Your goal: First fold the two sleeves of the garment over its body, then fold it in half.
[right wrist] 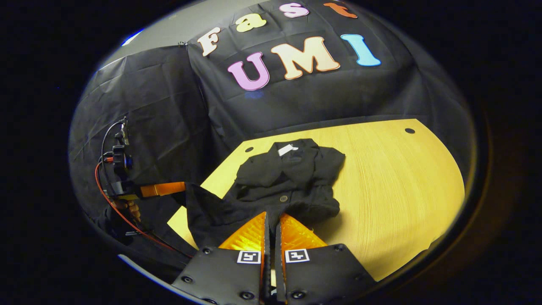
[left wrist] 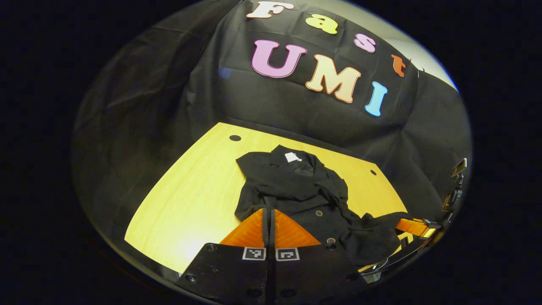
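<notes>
A black buttoned garment lies on the yellow wooden table, collar and white label at the far end, both sleeves lying over its body. My left gripper is shut on the near hem. In the left gripper view the right gripper grips the hem's other corner, which is raised off the table. In the right gripper view, my right gripper is shut on the garment at its near edge, and the left gripper holds a lifted corner at the left.
The table has wide bare wood to the right of the garment in the right gripper view. Small dark holes mark its far corners. A hand and red cables sit behind the left gripper. Black cloth walls surround the table.
</notes>
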Demonstrator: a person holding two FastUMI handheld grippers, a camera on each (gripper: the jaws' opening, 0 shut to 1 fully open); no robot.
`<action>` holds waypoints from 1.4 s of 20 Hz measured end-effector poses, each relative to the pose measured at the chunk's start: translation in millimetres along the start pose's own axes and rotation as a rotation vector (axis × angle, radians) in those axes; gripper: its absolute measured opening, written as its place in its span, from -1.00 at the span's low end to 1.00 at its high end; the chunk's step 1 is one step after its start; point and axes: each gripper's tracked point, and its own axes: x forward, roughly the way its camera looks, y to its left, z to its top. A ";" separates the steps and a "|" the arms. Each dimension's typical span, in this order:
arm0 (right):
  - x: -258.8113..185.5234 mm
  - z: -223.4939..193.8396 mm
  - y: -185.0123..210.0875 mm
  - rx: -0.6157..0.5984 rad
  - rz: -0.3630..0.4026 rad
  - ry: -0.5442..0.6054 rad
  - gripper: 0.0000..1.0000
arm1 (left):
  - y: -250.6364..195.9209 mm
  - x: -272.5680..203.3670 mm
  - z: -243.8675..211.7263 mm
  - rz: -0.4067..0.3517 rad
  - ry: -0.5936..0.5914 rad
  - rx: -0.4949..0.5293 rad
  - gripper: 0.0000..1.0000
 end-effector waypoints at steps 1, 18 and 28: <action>3.3 10.9 -0.2 -0.001 0.001 -0.012 -0.80 | 1.0 4.6 6.6 -0.002 -0.003 -0.001 -1.00; 90.2 156.1 -37.6 0.045 -0.067 -0.140 -0.87 | 19.9 128.8 117.9 -0.055 -0.071 0.009 -1.00; 153.3 192.4 -125.7 0.089 -0.380 -0.140 -0.87 | 79.5 205.2 159.7 0.167 -0.130 0.157 -1.00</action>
